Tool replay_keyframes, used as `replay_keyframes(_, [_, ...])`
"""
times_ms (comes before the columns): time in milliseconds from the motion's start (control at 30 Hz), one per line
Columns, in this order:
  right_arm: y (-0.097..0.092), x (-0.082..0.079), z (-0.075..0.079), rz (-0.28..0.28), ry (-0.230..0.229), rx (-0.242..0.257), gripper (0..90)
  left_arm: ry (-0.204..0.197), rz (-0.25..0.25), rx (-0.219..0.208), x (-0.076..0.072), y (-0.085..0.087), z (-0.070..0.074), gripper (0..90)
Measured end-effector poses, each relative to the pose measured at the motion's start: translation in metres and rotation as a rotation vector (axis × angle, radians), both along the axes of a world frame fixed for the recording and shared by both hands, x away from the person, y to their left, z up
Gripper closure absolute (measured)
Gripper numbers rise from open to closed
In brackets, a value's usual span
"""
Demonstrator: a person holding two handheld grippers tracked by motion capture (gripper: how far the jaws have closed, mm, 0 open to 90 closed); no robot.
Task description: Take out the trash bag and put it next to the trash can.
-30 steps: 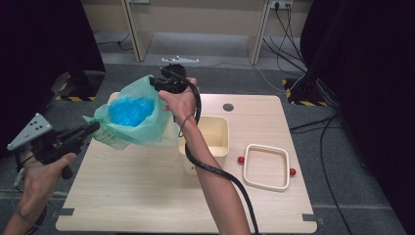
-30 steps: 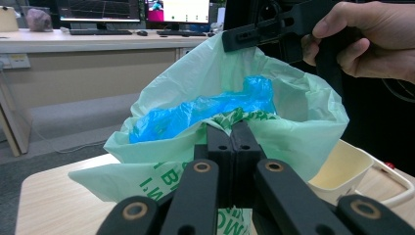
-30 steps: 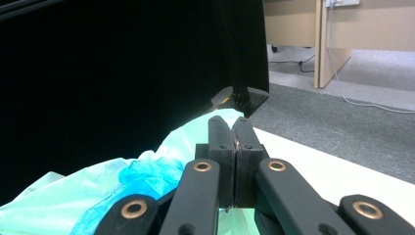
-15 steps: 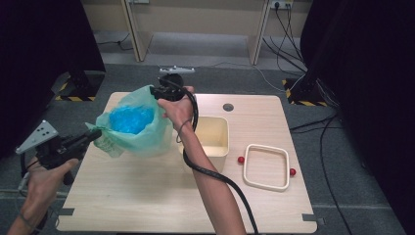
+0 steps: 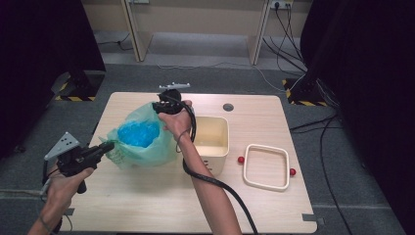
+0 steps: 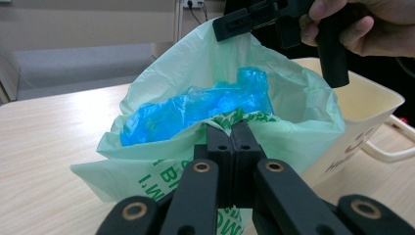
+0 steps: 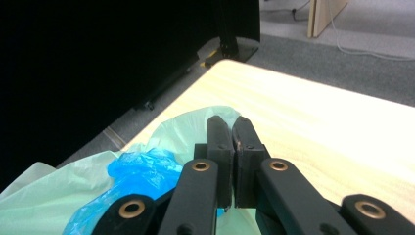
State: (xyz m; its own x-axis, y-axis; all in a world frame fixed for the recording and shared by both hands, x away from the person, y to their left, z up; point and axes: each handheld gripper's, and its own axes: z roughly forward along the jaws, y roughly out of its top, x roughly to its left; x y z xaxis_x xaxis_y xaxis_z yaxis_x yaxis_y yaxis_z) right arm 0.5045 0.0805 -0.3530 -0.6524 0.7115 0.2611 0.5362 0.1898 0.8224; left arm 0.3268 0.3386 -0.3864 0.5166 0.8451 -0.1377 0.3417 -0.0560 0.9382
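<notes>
A pale green plastic bag [image 5: 147, 149] with crumpled blue plastic [image 5: 138, 133] inside rests on the wooden table [image 5: 147, 205], left of a cream bin [image 5: 215, 142]. My left gripper [image 5: 108, 145] is shut on the bag's near left rim; in the left gripper view its jaws [image 6: 231, 128] pinch the printed green film [image 6: 161, 161] in front of the blue plastic [image 6: 195, 105]. My right gripper [image 5: 159, 106] is shut on the far rim at the top of the bag, and in the right gripper view its jaws [image 7: 230, 122] stand together over the green film [image 7: 181, 127]. The two grips hold the bag's mouth open.
The cream bin [image 6: 362, 103] stands right beside the bag. A cream rectangular frame [image 5: 266, 166] lies flat farther right, with a small red ball [image 5: 240, 159] at its left and another [image 5: 292, 172] at its right. The right gripper's cable [image 5: 215, 183] trails along the forearm.
Both hands have come down with the bag held between them, and the bag has sunk towards the table. Both grips stay as they were.
</notes>
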Motion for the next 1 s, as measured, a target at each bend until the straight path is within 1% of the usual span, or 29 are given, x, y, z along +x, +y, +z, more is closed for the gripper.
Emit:
replay_keyframes(167, [0.002,0.001,-0.01,0.001,0.028,-0.018,88.0,0.02,0.002,0.008,0.001,-0.003,-0.012,89.3])
replay_keyframes(267, [0.002,0.002,-0.016,0.006,0.041,-0.043,87.7,0.037,-0.003,0.016,0.002,-0.008,-0.021,89.2])
replay_keyframes(333, [0.001,0.001,-0.018,0.008,0.049,-0.049,87.3,0.05,-0.007,0.024,0.003,-0.011,-0.027,89.1])
replay_keyframes(400, [0.001,0.001,-0.02,0.009,0.062,-0.057,86.5,0.062,-0.009,0.021,0.004,-0.015,-0.033,88.9])
replay_keyframes(500, [-0.002,0.002,-0.022,0.009,0.06,-0.077,84.5,0.069,-0.006,0.019,0.006,-0.018,-0.039,88.2])
replay_keyframes(567, [-0.004,0.002,-0.023,0.012,0.074,-0.084,83.7,0.081,-0.004,0.019,0.007,-0.019,-0.043,86.4])
replay_keyframes(633, [-0.006,0.003,-0.024,0.011,0.086,-0.083,82.2,0.096,-0.014,0.019,0.008,-0.02,-0.047,81.8])
replay_keyframes(667, [-0.007,0.003,-0.025,0.01,0.089,-0.076,81.6,0.102,-0.023,0.02,0.008,-0.021,-0.048,78.1])
replay_keyframes(700, [-0.008,0.003,-0.025,0.007,0.093,-0.072,80.8,0.101,-0.021,0.022,0.008,-0.021,-0.047,73.2])
replay_keyframes(767, [-0.01,0.004,-0.025,0.001,0.096,-0.063,77.9,0.089,-0.005,0.036,0.007,-0.022,-0.044,60.6])
replay_keyframes(800, [-0.012,0.004,-0.025,-0.003,0.103,-0.061,74.5,0.075,0.006,0.054,0.006,-0.023,-0.041,54.7])
replay_keyframes(833, [-0.013,0.005,-0.025,-0.009,0.107,-0.058,72.8,0.059,0.013,0.069,0.005,-0.024,-0.038,49.5])
replay_keyframes(867, [-0.015,0.005,-0.024,-0.011,0.104,-0.056,72.2,0.049,0.016,0.075,0.004,-0.024,-0.035,45.7])
replay_keyframes(933, [-0.017,0.006,-0.022,-0.012,0.102,-0.044,68.3,0.042,0.025,0.069,0.003,-0.025,-0.029,39.5])
replay_keyframes(1000, [-0.02,0.006,-0.019,-0.024,0.111,-0.028,63.8,0.037,0.036,0.054,0.002,-0.025,-0.024,34.6])
